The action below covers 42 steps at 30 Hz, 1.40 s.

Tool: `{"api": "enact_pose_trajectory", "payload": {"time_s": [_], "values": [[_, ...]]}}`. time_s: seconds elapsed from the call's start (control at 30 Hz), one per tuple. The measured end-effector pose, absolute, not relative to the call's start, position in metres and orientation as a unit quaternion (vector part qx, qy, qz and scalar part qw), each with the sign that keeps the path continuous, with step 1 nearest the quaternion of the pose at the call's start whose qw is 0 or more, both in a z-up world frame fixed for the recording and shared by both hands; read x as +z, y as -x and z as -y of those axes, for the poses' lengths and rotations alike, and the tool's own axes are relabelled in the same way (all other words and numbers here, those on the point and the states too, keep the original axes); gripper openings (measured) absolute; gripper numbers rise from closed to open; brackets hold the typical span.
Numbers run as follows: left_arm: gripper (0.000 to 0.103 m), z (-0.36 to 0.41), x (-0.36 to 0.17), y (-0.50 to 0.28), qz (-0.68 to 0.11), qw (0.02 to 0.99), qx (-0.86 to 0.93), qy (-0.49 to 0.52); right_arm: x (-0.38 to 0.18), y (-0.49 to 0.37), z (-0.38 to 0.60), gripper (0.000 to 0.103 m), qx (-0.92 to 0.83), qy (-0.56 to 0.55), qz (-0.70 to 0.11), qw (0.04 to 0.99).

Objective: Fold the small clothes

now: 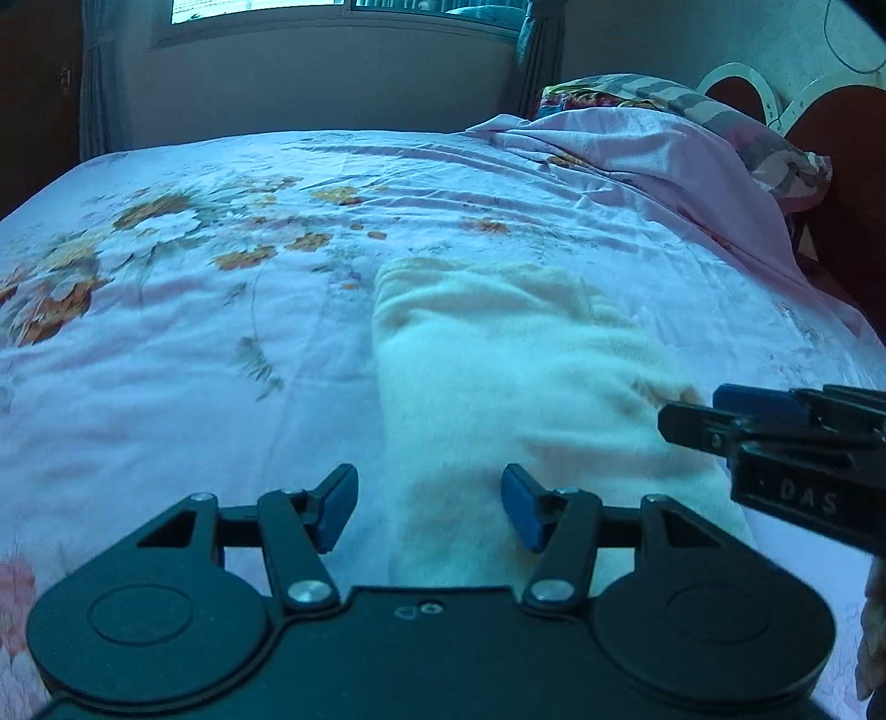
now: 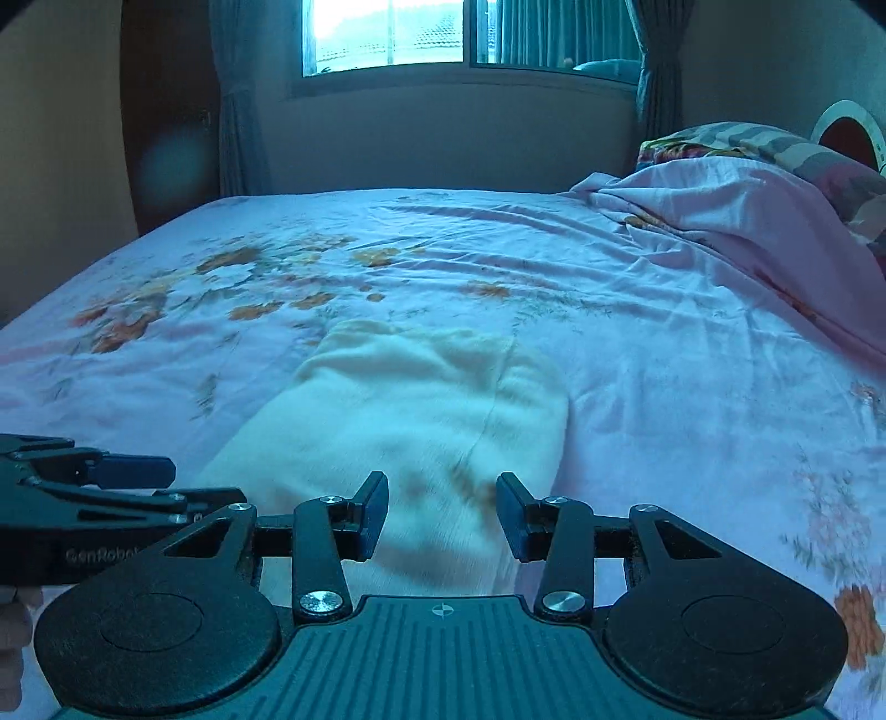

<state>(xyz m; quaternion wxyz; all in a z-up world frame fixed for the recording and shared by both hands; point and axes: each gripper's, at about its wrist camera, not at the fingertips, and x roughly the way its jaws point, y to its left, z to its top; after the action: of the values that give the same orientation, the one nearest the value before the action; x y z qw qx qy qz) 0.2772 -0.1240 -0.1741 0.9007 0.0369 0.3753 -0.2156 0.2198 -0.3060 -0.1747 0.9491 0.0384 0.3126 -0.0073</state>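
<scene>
A small cream-white garment [image 1: 515, 387] lies folded into a long strip on the floral bedsheet [image 1: 221, 332]; it also shows in the right wrist view [image 2: 421, 421], with brownish marks near its close end. My left gripper [image 1: 429, 509] is open and empty, its jaws wide apart just above the garment's near end. My right gripper [image 2: 441, 515] is open and empty over the same near end. The right gripper also shows from the side at the right edge of the left wrist view [image 1: 698, 412], and the left gripper shows at the left edge of the right wrist view [image 2: 166, 482].
A rumpled pink cover [image 1: 664, 160] and a striped pillow [image 1: 736, 122] are heaped at the bed's far right by the headboard [image 1: 841, 133]. A wall with a window [image 2: 387, 33] and curtains stands beyond the bed.
</scene>
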Motion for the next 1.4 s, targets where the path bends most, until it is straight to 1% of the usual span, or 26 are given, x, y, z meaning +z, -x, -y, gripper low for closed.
{"api": "enact_pose_trajectory", "payload": {"time_s": [0.1,0.2,0.27,0.3,0.37,0.43,0.5,0.6,0.67,0.77,0.8,0.83,0.87,0.97,1.0,1.03,1.13,1.2,1.3,1.4], "values": [[0.054,0.130,-0.188,-0.269,-0.415,0.876,-0.243,-0.042,-0.184,-0.193,0.289,0.043,-0.005,-0.023,-0.318,0.948],[0.054,0.132,-0.196,-0.270,-0.435,0.867,-0.241,-0.026,-0.212,-0.188,0.279,0.043,-0.030,0.029,-0.358,0.933],[0.054,0.133,-0.198,-0.272,-0.446,0.862,-0.242,-0.025,-0.230,-0.188,0.294,0.058,-0.047,-0.005,-0.365,0.930],[0.054,0.135,-0.198,-0.270,-0.446,0.861,-0.242,-0.032,-0.231,-0.189,0.298,0.061,-0.055,-0.026,-0.368,0.928],[0.055,0.137,-0.200,-0.270,-0.443,0.860,-0.248,-0.051,-0.230,-0.192,0.305,0.062,-0.058,-0.053,-0.375,0.924],[0.058,0.132,-0.202,-0.272,-0.450,0.857,-0.249,-0.040,-0.226,-0.191,0.305,0.062,-0.060,-0.059,-0.378,0.922],[0.058,0.127,-0.198,-0.271,-0.458,0.855,-0.243,-0.023,-0.217,-0.188,0.305,0.062,-0.064,-0.069,-0.375,0.922],[0.058,0.125,-0.192,-0.263,-0.445,0.863,-0.236,-0.032,-0.204,-0.175,0.301,0.062,-0.072,-0.065,-0.349,0.932],[0.056,0.124,-0.188,-0.258,-0.434,0.871,-0.228,-0.035,-0.195,-0.170,0.302,0.062,-0.072,-0.075,-0.331,0.938],[0.055,0.122,-0.176,-0.252,-0.413,0.884,-0.218,-0.039,-0.181,-0.169,0.302,0.061,-0.068,-0.093,-0.302,0.946],[0.055,0.122,-0.172,-0.251,-0.404,0.888,-0.217,-0.041,-0.177,-0.171,0.301,0.059,-0.060,-0.100,-0.299,0.947],[0.055,0.122,-0.169,-0.252,-0.399,0.890,-0.215,-0.043,-0.175,-0.173,0.300,0.049,-0.053,-0.108,-0.299,0.947],[0.055,0.123,-0.168,-0.254,-0.396,0.892,-0.213,-0.046,-0.173,-0.177,0.299,0.046,-0.041,-0.116,-0.300,0.946],[0.055,0.127,-0.176,-0.261,-0.406,0.889,-0.206,-0.056,-0.175,-0.185,0.289,0.040,-0.028,-0.109,-0.304,0.946],[0.055,0.128,-0.182,-0.264,-0.421,0.880,-0.210,-0.058,-0.179,-0.188,0.286,0.035,-0.026,-0.104,-0.313,0.944],[0.055,0.128,-0.188,-0.265,-0.431,0.875,-0.213,-0.058,-0.186,-0.191,0.284,0.033,-0.024,-0.099,-0.327,0.939],[0.055,0.125,-0.194,-0.263,-0.434,0.874,-0.216,-0.047,-0.209,-0.196,0.288,0.030,-0.033,-0.089,-0.361,0.928],[0.055,0.125,-0.194,-0.263,-0.435,0.872,-0.217,-0.048,-0.218,-0.195,0.291,0.030,-0.033,-0.079,-0.361,0.928],[0.056,0.125,-0.193,-0.263,-0.436,0.871,-0.220,-0.050,-0.217,-0.195,0.288,0.030,-0.030,-0.063,-0.368,0.927],[0.057,0.120,-0.187,-0.261,-0.435,0.872,-0.218,-0.041,-0.211,-0.188,0.293,0.030,-0.034,-0.092,-0.361,0.927]]}}
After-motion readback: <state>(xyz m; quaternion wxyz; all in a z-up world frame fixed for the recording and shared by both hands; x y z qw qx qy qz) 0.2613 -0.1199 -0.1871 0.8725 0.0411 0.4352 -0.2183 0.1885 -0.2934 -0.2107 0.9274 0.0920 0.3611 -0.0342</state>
